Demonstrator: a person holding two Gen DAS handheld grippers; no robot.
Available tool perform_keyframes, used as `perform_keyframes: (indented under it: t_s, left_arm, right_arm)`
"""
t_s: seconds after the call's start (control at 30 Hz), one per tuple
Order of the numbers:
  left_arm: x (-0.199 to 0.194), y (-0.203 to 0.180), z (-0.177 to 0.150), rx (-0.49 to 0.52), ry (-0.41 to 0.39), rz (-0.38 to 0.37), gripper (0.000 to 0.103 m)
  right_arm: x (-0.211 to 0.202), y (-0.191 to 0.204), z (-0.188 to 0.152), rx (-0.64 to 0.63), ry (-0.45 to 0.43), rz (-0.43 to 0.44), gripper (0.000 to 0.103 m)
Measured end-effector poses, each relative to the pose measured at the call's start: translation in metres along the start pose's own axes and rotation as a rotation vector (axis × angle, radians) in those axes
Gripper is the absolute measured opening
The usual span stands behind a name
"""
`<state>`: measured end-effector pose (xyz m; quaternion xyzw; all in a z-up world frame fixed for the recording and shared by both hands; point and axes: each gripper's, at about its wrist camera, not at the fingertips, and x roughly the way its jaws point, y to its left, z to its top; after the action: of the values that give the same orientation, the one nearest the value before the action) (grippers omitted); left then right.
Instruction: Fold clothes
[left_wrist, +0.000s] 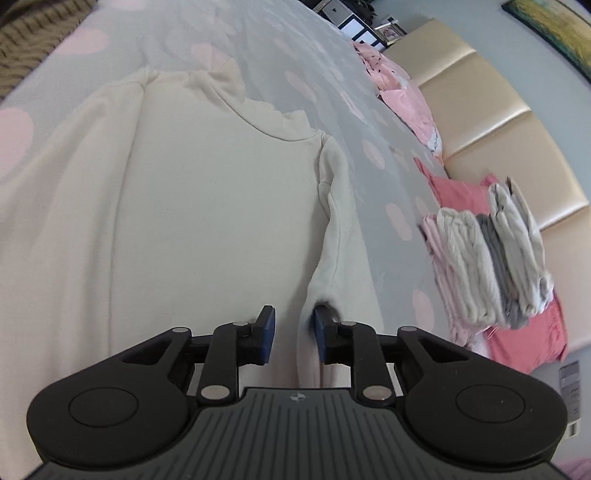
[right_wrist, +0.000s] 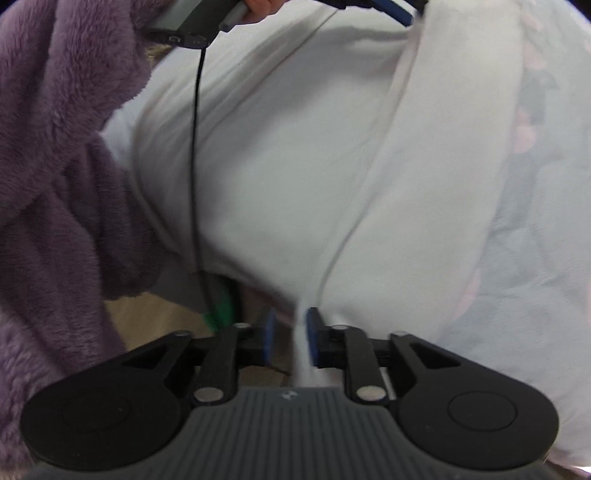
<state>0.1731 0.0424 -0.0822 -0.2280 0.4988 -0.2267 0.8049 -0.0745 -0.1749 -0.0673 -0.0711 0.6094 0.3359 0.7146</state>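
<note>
A cream sweatshirt (left_wrist: 207, 206) lies flat on the bed, collar at the far end, one sleeve (left_wrist: 340, 229) running down its right side. My left gripper (left_wrist: 293, 332) sits at the near end of that sleeve, its blue pads (left_wrist: 266, 334) closed on a fold of the cream fabric. In the right wrist view the same sweatshirt (right_wrist: 303, 155) looks white and hangs taut and raised. My right gripper (right_wrist: 290, 336) is shut on a pinched ridge of its edge. The left gripper's body (right_wrist: 192, 22) and a hand show at the top of that view.
A stack of folded grey and white clothes (left_wrist: 491, 258) rests on coral fabric (left_wrist: 528, 339) by the beige padded headboard (left_wrist: 498, 122). Pink garments (left_wrist: 402, 96) lie farther back. A purple fluffy sleeve (right_wrist: 55, 166) fills the left of the right wrist view, with a black cable (right_wrist: 194, 147) hanging.
</note>
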Motion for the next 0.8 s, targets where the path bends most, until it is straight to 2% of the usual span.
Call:
perform_keyframes:
  t_s: [0.07,0.13,0.2,0.33,0.37,0.53,0.6,0.67,0.8]
  left_arm:
    - [-0.008,-0.003,-0.005,0.030,-0.010,0.026,0.035]
    - [-0.015,-0.003,-0.011,0.045,-0.014,0.046,0.039]
    - [-0.022,-0.002,-0.019,0.044,-0.004,0.060,0.039]
    - [-0.036,-0.015,-0.045,0.077,0.061,0.049,0.039]
    - [-0.039,-0.019,-0.054,0.092,0.083,0.048,0.039]
    - [-0.051,-0.040,-0.107,0.124,0.211,0.014,0.039]
    - [-0.057,-0.050,-0.129,0.143,0.243,0.000,0.039]
    - [-0.063,-0.056,-0.150,0.150,0.269,-0.011,0.041]
    - [-0.063,-0.068,-0.181,0.166,0.318,-0.014,0.044]
  right_arm:
    - [-0.007,-0.003,-0.008,0.003,-0.008,0.038,0.033]
    - [-0.014,-0.010,-0.017,0.019,-0.018,0.035,0.033]
    - [-0.022,-0.017,-0.026,0.036,-0.029,0.029,0.033]
    - [-0.037,-0.029,-0.044,0.016,-0.056,-0.065,0.033]
    - [-0.039,-0.030,-0.048,0.002,-0.060,-0.092,0.033]
    - [-0.042,-0.040,-0.063,-0.016,-0.067,-0.113,0.033]
    - [-0.042,-0.041,-0.068,-0.040,-0.067,-0.137,0.036]
    - [-0.043,-0.036,-0.072,-0.099,-0.065,-0.201,0.040]
    - [-0.040,-0.028,-0.079,-0.261,-0.084,-0.303,0.038]
